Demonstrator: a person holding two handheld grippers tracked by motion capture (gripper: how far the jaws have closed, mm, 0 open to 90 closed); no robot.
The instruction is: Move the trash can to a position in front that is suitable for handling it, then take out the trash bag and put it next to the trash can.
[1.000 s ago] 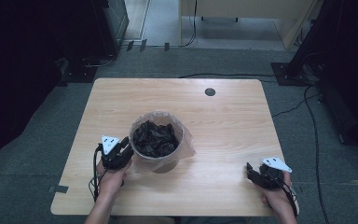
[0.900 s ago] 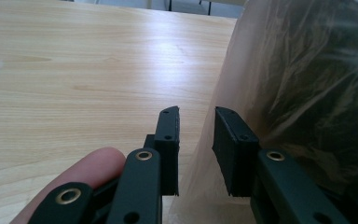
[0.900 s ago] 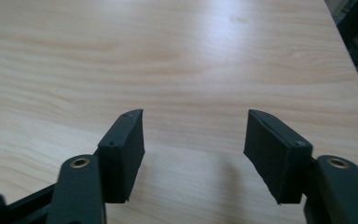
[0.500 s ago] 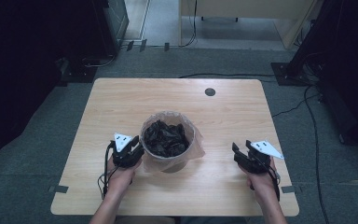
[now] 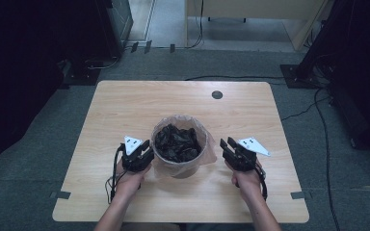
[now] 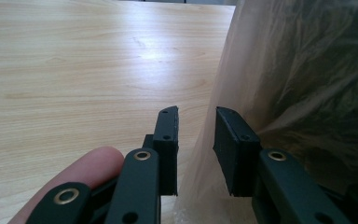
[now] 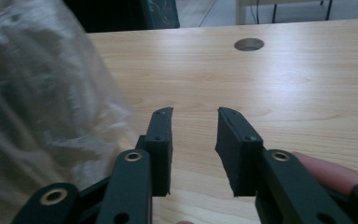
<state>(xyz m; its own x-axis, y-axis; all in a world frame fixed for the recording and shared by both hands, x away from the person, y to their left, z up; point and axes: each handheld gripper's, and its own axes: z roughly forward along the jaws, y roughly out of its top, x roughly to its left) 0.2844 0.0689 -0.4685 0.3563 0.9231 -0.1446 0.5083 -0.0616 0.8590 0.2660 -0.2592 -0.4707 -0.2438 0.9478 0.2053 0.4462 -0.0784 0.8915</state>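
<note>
Left tongs [image 5: 146,150] and right tongs [image 5: 225,146] gaping, nothing gripped, right just narrowed, flanking upright bin [image 5: 179,144], mouth up.

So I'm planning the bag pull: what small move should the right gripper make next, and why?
Probably ease the right gripper toward the plastic bag lining the bin. Its jaws have just been closing with nothing between them, beside the bag, while the left gripper already straddles the film opposite.

light: dim, overhead | glare: pale sheen on table [image 6: 158,53] | surroundings: dark
</note>
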